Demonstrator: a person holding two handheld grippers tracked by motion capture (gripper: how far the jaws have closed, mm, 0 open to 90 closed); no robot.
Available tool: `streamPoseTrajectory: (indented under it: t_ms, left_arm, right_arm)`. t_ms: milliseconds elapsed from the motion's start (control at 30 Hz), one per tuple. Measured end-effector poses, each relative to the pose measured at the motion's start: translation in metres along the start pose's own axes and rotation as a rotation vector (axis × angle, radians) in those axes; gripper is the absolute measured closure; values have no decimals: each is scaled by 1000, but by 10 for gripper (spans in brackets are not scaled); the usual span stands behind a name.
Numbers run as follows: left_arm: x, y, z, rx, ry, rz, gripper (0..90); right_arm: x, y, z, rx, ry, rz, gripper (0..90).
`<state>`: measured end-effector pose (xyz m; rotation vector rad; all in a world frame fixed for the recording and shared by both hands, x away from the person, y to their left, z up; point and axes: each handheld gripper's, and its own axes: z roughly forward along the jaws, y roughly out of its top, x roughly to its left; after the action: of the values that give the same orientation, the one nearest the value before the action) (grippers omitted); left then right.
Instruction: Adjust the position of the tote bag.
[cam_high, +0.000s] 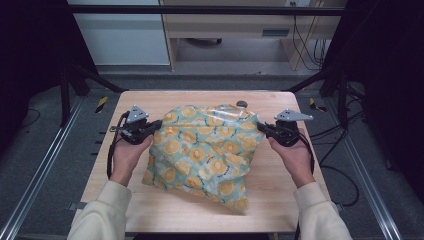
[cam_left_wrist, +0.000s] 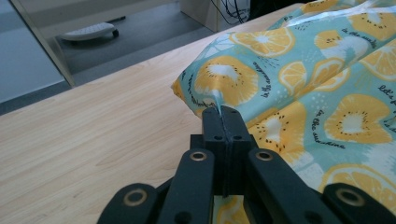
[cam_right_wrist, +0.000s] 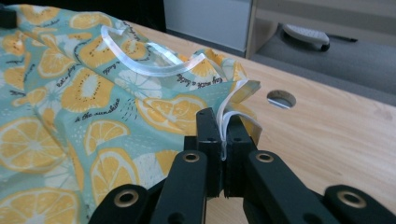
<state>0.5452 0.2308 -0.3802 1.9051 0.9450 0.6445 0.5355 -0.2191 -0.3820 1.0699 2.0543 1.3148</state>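
A teal bag printed with orange and lemon slices (cam_high: 205, 150) lies crumpled on the middle of the wooden table (cam_high: 280, 200). My left gripper (cam_high: 156, 125) is shut on the bag's left edge; in the left gripper view the jaws (cam_left_wrist: 224, 115) pinch a fold of the bag (cam_left_wrist: 308, 93). My right gripper (cam_high: 261, 127) is shut on the bag's right edge; in the right gripper view its tips (cam_right_wrist: 222, 119) clamp the white-trimmed rim of the bag (cam_right_wrist: 70, 107). A clear white handle strap (cam_right_wrist: 140, 58) loops above the bag's opening.
A round cable hole (cam_right_wrist: 281, 98) sits in the tabletop just past the right gripper, also seen near the far edge as a hole (cam_high: 242, 104). Black frame posts (cam_high: 70, 75) flank the table. Bare wood (cam_left_wrist: 93, 135) lies left of the bag.
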Motion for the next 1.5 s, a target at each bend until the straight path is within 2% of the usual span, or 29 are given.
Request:
streamPoseTrajectory:
  t_ms: [133, 167, 267, 367, 467, 633, 667, 767, 933, 1200, 1333, 1367, 1433, 1500]
  left_arm:
    - [0, 1, -5, -11, 9, 4, 900]
    - [-2, 1, -9, -20, 21, 25, 900]
    - [-3, -1, -17, -38, 24, 34, 900]
    - [-7, -7, -29, -46, 26, 54, 900]
    - [-8, -9, -33, -49, 29, 57, 900]
    - [-13, -16, -49, -81, 27, 54, 900]
    - [-16, -21, -57, -96, 22, 60, 900]
    - [-19, -27, -64, -99, 13, 63, 900]
    - [-26, -44, -80, -110, 7, 68, 900]
    - [-32, -62, -100, -154, 2, 48, 900]
    - [-34, -71, -110, -147, -19, 45, 900]
    - [-35, -74, -112, -143, -28, 39, 900]
    - [-38, -81, -116, -136, -32, 47, 900]
    - [-42, -92, -121, -124, -56, 43, 900]
  right_arm:
    - [3, 5, -5, -12, 0, -20, 887]
    - [5, 6, -8, -22, 5, -27, 887]
    - [9, 6, -13, -38, 17, -33, 887]
    - [19, 2, -24, -55, 33, -55, 887]
    - [23, 0, -26, -58, 36, -59, 887]
    - [33, -5, -35, -86, 59, -59, 888]
    - [34, -6, -38, -87, 63, -64, 887]
    - [38, -8, -43, -95, 68, -67, 888]
    - [52, -15, -54, -111, 89, -79, 888]
    - [66, -25, -63, -134, 117, -73, 887]
    - [74, -35, -70, -132, 145, -71, 887]
    - [79, -42, -73, -120, 152, -79, 887]
    - [83, -48, -76, -120, 164, -74, 887]
    - [86, -55, -80, -121, 172, -70, 887]
